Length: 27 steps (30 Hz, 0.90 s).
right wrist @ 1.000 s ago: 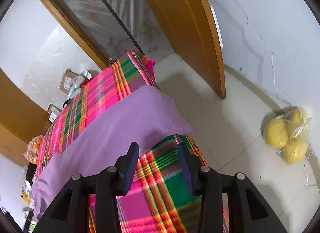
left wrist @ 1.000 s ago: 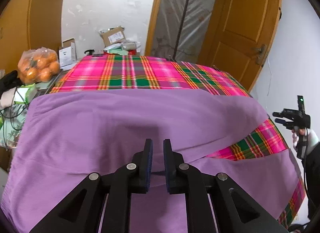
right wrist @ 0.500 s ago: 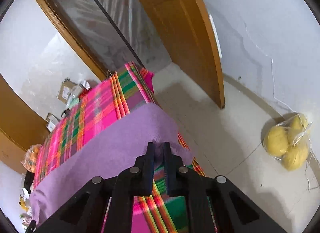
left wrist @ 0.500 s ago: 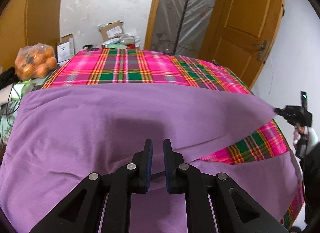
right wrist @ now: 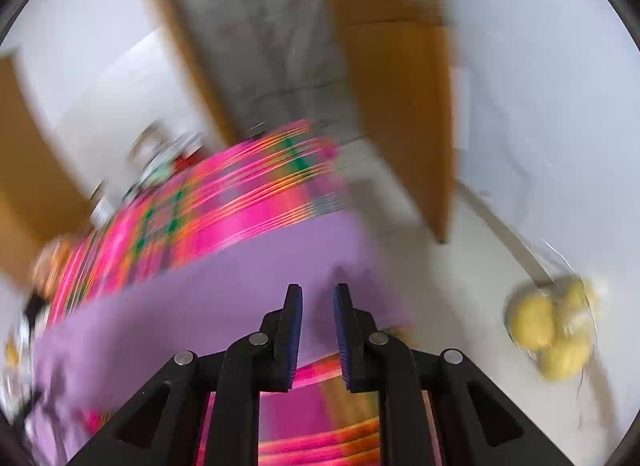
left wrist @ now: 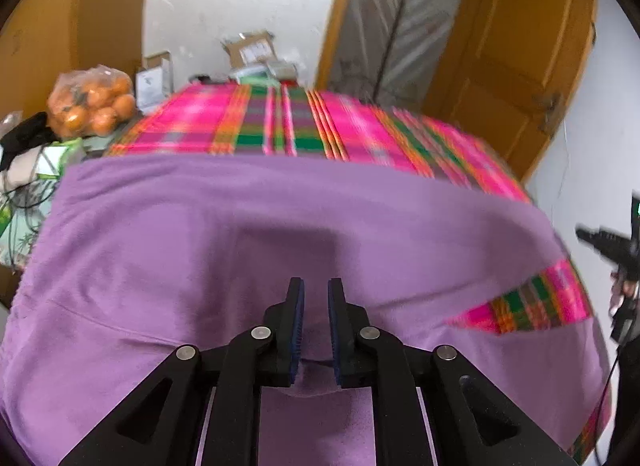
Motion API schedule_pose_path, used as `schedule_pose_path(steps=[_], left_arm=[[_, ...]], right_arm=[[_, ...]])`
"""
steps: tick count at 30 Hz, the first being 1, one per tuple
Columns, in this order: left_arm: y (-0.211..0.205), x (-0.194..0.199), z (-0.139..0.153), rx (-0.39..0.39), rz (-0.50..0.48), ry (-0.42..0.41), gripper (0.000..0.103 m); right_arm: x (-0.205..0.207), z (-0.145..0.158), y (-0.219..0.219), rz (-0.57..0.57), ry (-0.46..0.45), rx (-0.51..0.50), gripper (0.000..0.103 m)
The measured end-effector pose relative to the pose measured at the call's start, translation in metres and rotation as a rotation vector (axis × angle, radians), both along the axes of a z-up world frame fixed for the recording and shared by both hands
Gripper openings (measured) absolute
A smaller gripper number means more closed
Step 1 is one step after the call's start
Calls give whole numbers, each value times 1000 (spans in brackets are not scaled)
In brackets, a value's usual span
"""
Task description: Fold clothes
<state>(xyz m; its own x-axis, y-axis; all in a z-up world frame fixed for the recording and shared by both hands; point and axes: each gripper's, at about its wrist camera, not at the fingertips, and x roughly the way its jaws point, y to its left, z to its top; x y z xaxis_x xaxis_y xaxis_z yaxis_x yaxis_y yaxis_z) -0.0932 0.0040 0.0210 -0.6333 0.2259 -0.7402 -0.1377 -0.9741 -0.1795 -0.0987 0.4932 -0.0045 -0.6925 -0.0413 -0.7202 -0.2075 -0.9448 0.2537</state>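
**A:** Purple garment (left wrist: 224, 234) is spread flat over the plaid tablecloth (left wrist: 280, 121), near edge draped toward the cams, one corner hung off the table end on the right. Left gripper (left wrist: 316, 326) is seen nearly shut w/ a fold of the purple cloth bunched between the pads, so a pinch is read there. Right gripper (right wrist: 318, 330) is mid-opening, a narrow gap, purple cloth and plaid seen behind the gap but nothing clearly pressed. View's v. blurred tho.

**B:** Handling-wise: soft, light, floppy knit is judged, no stiffness at all, so sag is expected between the 2 hold points. Best taken at hem corners or edge, both layers pinched together, else only the top layer gets lifted.

**A:** Clutter noted: bag of oranges (left wrist: 92, 103) and cardboard boxes (left wrist: 248, 49) at the far side, cables at the left edge. Yellow fruit bag (right wrist: 556, 330) is on the floor, well apart. Cloth itself isn't blocked, but the tablecloth could be snagged w/ it.
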Motion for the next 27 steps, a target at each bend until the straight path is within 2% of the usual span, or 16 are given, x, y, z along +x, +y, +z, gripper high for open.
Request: schedule_pose_path(steps=[3, 8, 10, 14, 19, 27], left_arm=[[1, 0, -12, -13, -18, -40, 13], [-12, 10, -7, 15, -19, -39, 13], [-27, 20, 4, 41, 4, 6, 13], [-73, 35, 21, 44, 131, 66, 13], [-141, 56, 23, 52, 338, 69, 13], [-202, 101, -3, 19, 483, 17, 13]], right_arm=[[-10, -1, -54, 160, -26, 63, 18], [-15, -14, -107, 287, -78, 111, 18], [-13, -15, -124, 317, -81, 120, 18], [-2, 7, -158, 417, 4, 108, 18], [3, 16, -208, 563, 37, 103, 18], [17, 20, -294, 764, 49, 93, 18]])
